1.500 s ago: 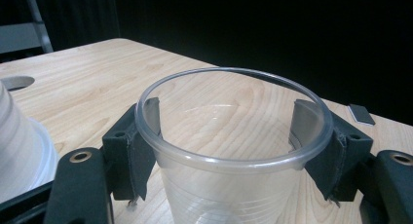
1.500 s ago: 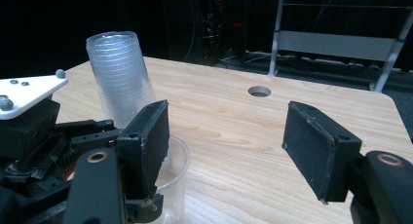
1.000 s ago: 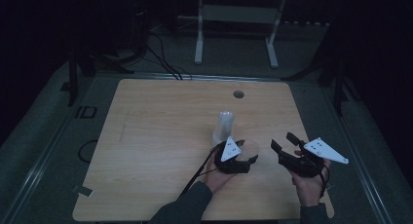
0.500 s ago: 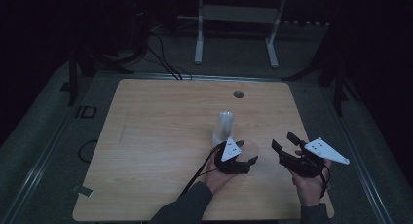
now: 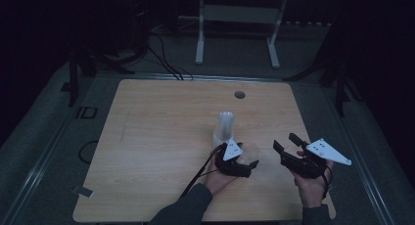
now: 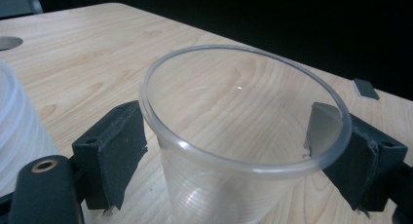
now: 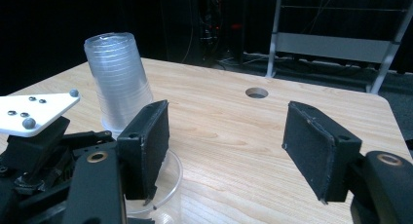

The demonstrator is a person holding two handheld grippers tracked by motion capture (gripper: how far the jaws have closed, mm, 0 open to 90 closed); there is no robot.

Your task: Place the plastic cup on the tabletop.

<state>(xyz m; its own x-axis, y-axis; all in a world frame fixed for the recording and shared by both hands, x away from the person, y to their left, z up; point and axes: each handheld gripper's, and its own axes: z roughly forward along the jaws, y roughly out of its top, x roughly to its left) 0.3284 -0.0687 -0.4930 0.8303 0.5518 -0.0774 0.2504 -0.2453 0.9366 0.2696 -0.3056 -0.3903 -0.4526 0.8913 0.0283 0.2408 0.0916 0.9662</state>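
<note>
A single clear plastic cup [image 6: 243, 136] stands upright on the wooden table [image 5: 156, 137], between the jaws of my left gripper [image 6: 238, 151]. Those jaws have just been opening. The pads [image 6: 117, 151] sit close at the cup's two sides, and its rim is round and unsqueezed. From above, the left gripper [image 5: 247, 156] lies just right of an upside-down stack of clear cups [image 5: 225, 126], with the single cup [image 5: 252, 150] at its tip. My right gripper [image 5: 287, 142] is held open further right, with nothing between its pads [image 7: 226, 146]. The stack [image 7: 117, 83] rises beyond its left jaw.
A round cable hole [image 5: 240, 94] sits in the tabletop near the far edge. A white metal stand [image 5: 237, 19] and cables lie on the dark floor behind the table. The table's right edge runs close to the right hand.
Both hands have kept their places. The clear cup at the left gripper's tip shows a little more plainly than before.
</note>
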